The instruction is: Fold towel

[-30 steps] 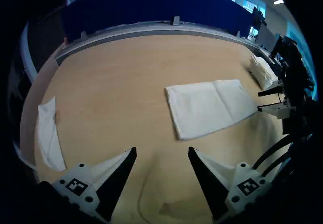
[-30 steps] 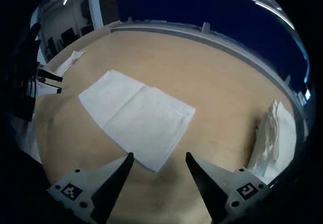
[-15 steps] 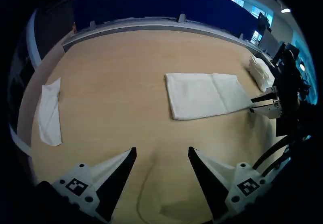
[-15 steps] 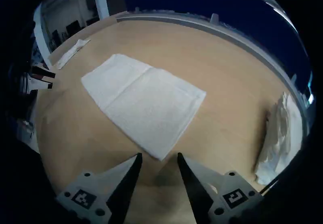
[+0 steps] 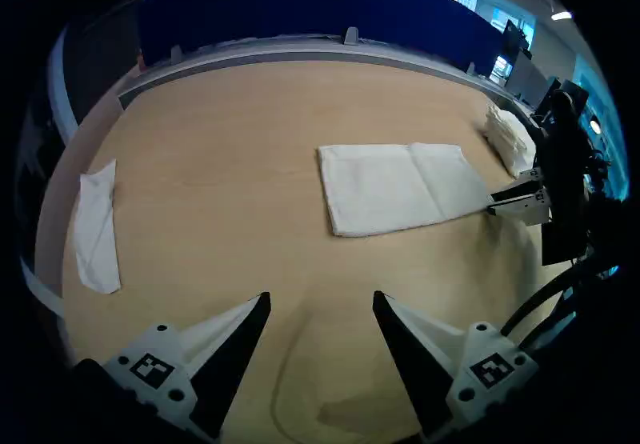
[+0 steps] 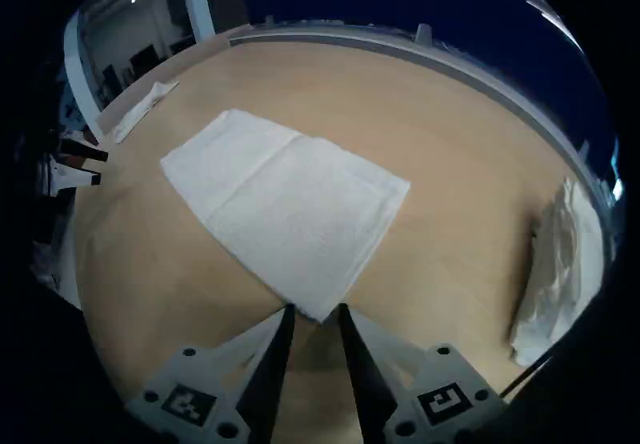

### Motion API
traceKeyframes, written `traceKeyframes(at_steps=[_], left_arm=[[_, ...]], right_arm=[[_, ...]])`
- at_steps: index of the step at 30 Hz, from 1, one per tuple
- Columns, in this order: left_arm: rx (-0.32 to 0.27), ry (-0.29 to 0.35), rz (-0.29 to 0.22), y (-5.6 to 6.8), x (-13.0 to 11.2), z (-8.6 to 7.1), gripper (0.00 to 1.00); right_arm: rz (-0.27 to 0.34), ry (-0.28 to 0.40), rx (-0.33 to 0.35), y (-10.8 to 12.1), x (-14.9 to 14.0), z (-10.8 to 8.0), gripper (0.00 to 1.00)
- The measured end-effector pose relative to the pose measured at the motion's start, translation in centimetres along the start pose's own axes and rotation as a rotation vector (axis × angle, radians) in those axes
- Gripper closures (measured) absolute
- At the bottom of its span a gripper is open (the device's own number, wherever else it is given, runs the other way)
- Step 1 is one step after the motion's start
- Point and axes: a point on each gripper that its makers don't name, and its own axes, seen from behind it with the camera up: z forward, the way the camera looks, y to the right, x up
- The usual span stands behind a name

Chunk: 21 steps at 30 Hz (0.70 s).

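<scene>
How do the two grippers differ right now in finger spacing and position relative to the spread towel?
The left gripper has its fingers wide apart; the right gripper has them narrow. The left hangs over bare table, short of the towel; the right brackets the towel's near corner. Neither visibly clamps cloth.

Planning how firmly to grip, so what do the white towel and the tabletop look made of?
The towel looks like cotton terry: matte, nubby pile, a soft crease. The table is likely wood-look laminate: smooth, pale grain, faint sheen.
</scene>
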Motion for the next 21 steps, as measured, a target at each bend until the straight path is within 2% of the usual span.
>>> traceKeyframes(at_steps=[2, 6, 8, 10, 12, 21], left_arm=[[0.000, -0.001, 0.004, 0.0, 0.0, 0.0, 0.05], [-0.001, -0.002, 0.008, -0.1, -0.1, -0.1, 0.05], [-0.002, -0.002, 0.008, -0.1, -0.1, -0.1, 0.05], [-0.003, -0.002, 0.007, -0.1, 0.0, 0.0, 0.05], [-0.004, -0.001, 0.006, -0.1, 0.0, 0.0, 0.05], [-0.006, 0.002, 0.009, -0.3, 0.0, -0.2, 0.05]], right_arm=[[-0.007, -0.002, -0.002, 0.1, 0.0, 0.1, 0.68], [-0.022, -0.014, 0.000, 0.0, 0.0, 0.3, 0.74], [-0.030, -0.012, -0.008, 0.2, 0.3, 0.3, 0.88], [-0.036, -0.008, -0.023, 0.4, 0.5, 0.3, 0.94], [-0.039, -0.003, -0.043, 0.8, 0.7, 0.2, 0.95], [-0.018, -0.010, -0.031, 0.5, 1.0, -0.2, 0.95]])
